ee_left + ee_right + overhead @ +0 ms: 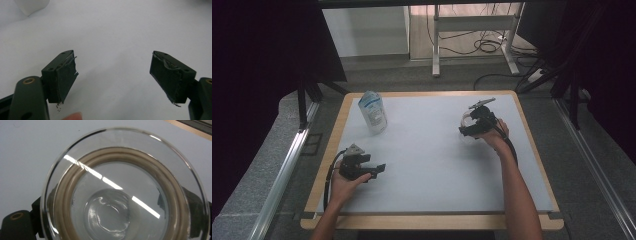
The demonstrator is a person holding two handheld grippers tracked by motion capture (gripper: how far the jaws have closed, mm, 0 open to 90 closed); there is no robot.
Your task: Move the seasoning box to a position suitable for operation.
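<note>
A lab or test room: a wood-edged desk (532, 150) with a white top stands between black curtains (267, 45) (both sides), metal rails (287, 165) flank it, and loose cables (484, 47) lie beneath a metal frame (472, 22) behind.

1. The left gripper (113, 75) is holding its two black jaws wide apart, with nothing lying between them.
2. The dark pads (65, 81) are facing each other, and their lining is fraying and peeling at the edges.
3. A brass-coloured pivot pin (28, 80) is showing on the arm at the lower left.
4. A white table surface (112, 32) is spreading out beneath the jaws.
5. A fingertip (73, 116) is poking in at the bottom edge.
6. A blurred white object (31, 5) is sitting at the upper left corner, too cut off to identify.
</note>
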